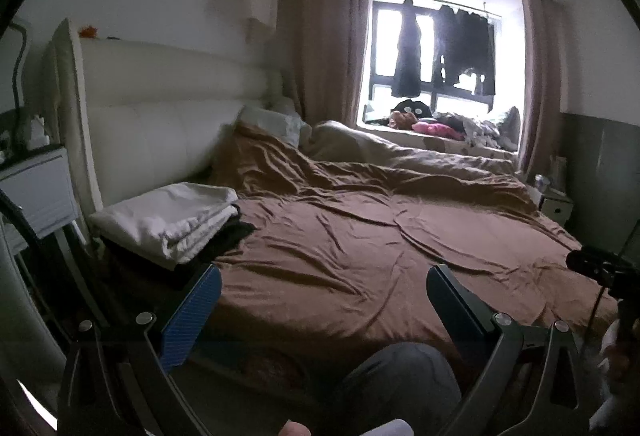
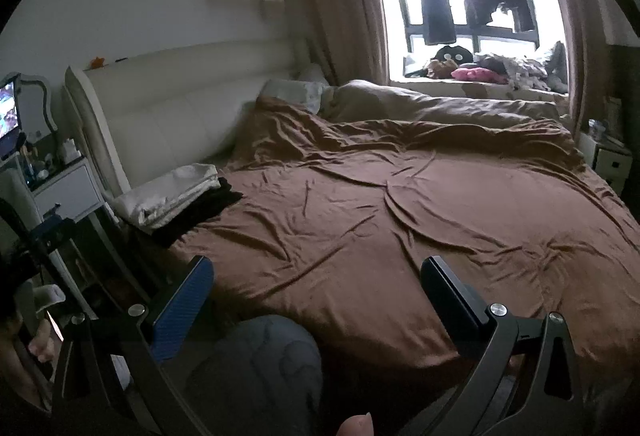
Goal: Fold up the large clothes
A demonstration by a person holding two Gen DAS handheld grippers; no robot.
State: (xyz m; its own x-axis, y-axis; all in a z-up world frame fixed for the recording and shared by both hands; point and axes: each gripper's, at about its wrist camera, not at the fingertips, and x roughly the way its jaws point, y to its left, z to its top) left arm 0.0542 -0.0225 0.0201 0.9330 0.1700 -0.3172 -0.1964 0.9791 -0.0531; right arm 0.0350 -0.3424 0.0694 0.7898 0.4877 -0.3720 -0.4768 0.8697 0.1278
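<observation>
Both grippers' fingers spread, empty | folded white cloth [image 1: 172, 222] on bed [image 1: 360, 256]

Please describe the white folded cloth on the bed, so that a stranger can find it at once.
Start at the padded white headboard of the brown-covered bed. At its near end lies the white folded cloth, on top of a black garment. It is the only white folded thing on the brown sheet.

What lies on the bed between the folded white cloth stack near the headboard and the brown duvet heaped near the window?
Only wrinkled brown bedsheet between the folded white cloth stack and the heaped brown duvet; both wrist views show it.
</observation>
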